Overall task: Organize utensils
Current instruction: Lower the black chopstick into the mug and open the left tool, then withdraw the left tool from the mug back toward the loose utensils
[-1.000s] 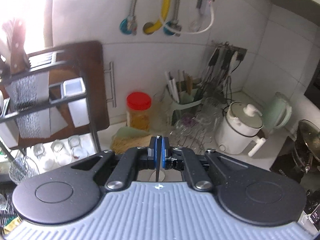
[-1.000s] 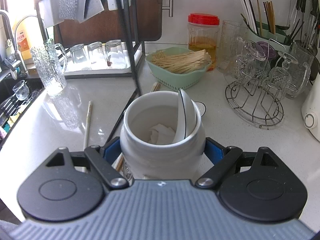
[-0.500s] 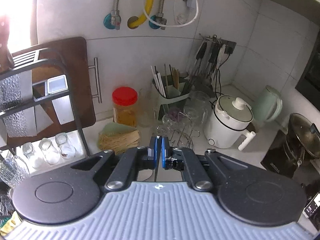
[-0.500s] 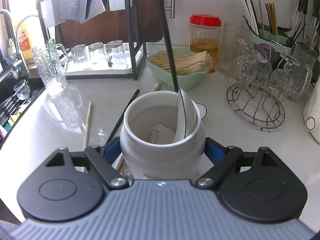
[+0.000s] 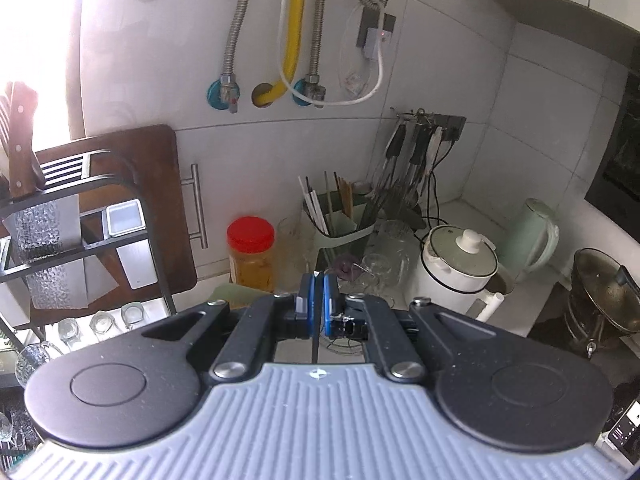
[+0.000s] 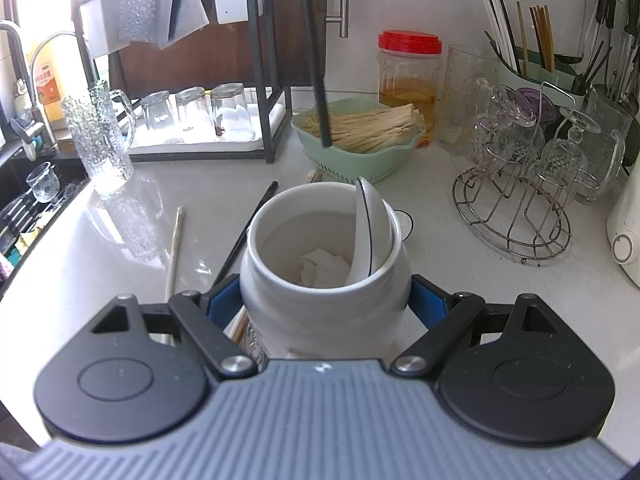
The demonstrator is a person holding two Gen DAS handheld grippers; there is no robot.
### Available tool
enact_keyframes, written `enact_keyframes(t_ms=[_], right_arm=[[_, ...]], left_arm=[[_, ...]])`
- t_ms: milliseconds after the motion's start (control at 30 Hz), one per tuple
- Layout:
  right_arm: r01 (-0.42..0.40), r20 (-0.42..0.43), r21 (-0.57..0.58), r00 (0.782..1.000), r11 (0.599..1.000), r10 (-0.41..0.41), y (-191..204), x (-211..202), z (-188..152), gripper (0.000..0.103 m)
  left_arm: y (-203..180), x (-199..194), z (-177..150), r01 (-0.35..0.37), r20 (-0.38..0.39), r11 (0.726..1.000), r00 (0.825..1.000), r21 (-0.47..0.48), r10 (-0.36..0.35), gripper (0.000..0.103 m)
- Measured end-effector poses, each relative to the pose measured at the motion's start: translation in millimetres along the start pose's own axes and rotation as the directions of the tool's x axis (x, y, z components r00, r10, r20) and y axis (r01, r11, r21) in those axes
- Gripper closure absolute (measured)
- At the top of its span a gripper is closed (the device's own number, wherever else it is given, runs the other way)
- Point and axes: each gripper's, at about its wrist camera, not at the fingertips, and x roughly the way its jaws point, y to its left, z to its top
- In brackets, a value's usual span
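Since a second ago the left tongs (image 5: 316,300) have risen, carrying a black chopstick (image 6: 316,80) pinched between their blue pads, so its tip now hangs above the green basket (image 6: 356,160) on the far side. Right tongs (image 6: 326,300) stay clamped around the white jar (image 6: 320,304), which holds a white spoon (image 6: 372,232). Left of the jar, another black chopstick (image 6: 246,232) and a pale chopstick (image 6: 174,252) lie on the tabletop (image 6: 440,220).

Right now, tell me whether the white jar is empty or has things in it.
Not empty. The white jar, upright in the right claw, holds a white ceramic spoon leaning on its rim and crumpled white paper at the bottom.
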Motion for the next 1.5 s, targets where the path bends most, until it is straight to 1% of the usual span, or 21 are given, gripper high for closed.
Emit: enact_keyframes(t_ms=[133, 267, 333, 433, 633, 767, 867, 933, 1000, 1067, 1133, 1167, 1300, 1400, 1433, 1500], right_arm=[[0.0, 0.0, -0.001, 1.0, 1.0, 0.0, 0, 0, 0, 0.013], [-0.001, -0.004, -0.001, 1.0, 1.0, 0.001, 0, 1, 1, 0.013], [-0.002, -0.009, -0.002, 1.0, 1.0, 0.002, 0, 1, 2, 0.013], [-0.008, -0.015, -0.007, 1.0, 1.0, 0.008, 0, 2, 3, 0.013], [-0.009, -0.043, 0.0, 0.999, 1.0, 0.009, -1, 4, 8, 0.013], [-0.009, -0.059, -0.001, 0.998, 1.0, 0.009, -1, 5, 10, 0.013], [-0.007, -0.073, 0.001, 0.997, 1.0, 0.007, -1, 5, 11, 0.013], [-0.008, -0.081, -0.002, 0.997, 1.0, 0.008, -1, 5, 12, 0.013], [-0.009, -0.089, -0.003, 0.996, 1.0, 0.009, -1, 6, 13, 0.013], [-0.01, -0.094, -0.003, 0.996, 1.0, 0.009, -1, 6, 14, 0.013], [-0.01, -0.098, -0.001, 0.995, 1.0, 0.01, -2, 6, 14, 0.013], [-0.01, -0.1, 0.002, 0.995, 1.0, 0.01, -2, 6, 15, 0.013], [-0.007, -0.111, 0.007, 0.994, 1.0, 0.008, -2, 7, 17, 0.013], [0.001, -0.126, 0.001, 0.992, 1.0, 0.0, -1, 8, 19, 0.014], [-0.002, -0.131, 0.004, 0.991, 1.0, 0.002, -2, 8, 19, 0.012], [-0.026, -0.119, 0.039, 0.992, 0.999, 0.03, -6, 5, 22, 0.0]], left_arm=[[2, 12, -13, 0.007, -0.046, 1.0, 0.999, -0.012, -0.008, 0.098], [8, 35, -28, 0.007, -0.117, 0.999, 0.993, -0.031, -0.011, 0.098], [14, 50, -34, 0.024, -0.168, 0.998, 0.985, -0.052, -0.032, 0.098], [18, 67, -40, 0.031, -0.232, 0.997, 0.972, -0.066, -0.045, 0.098], [23, 89, -47, 0.035, -0.321, 0.997, 0.945, -0.075, -0.057, 0.098], [27, 100, -51, 0.02, -0.362, 0.996, 0.931, -0.092, -0.052, 0.098], [30, 106, -55, 0.022, -0.38, 0.993, 0.923, -0.112, -0.063, 0.098], [30, 108, -57, 0.017, -0.382, 0.994, 0.922, -0.111, -0.059, 0.098], [29, 107, -58, 0.006, -0.375, 0.996, 0.926, -0.094, -0.041, 0.097], [29, 106, -59, -0.013, -0.372, 0.997, 0.928, -0.076, -0.016, 0.087], [30, 103, -60, -0.03, -0.36, 0.997, 0.933, -0.071, 0.002, 0.05], [31, 99, -62, -0.036, -0.346, 0.997, 0.938, -0.072, 0.009, 0.046], [37, 85, -66, -0.055, -0.301, 0.995, 0.953, -0.083, 0.028, 0.044], [47, 72, -72, -0.087, -0.269, 0.989, 0.962, -0.119, 0.052, 0.043], [50, 68, -75, -0.097, -0.26, 0.986, 0.964, -0.133, 0.06, 0.043], [58, 60, -80, -0.12, -0.243, 0.98, 0.967, -0.158, 0.079, 0.043]])
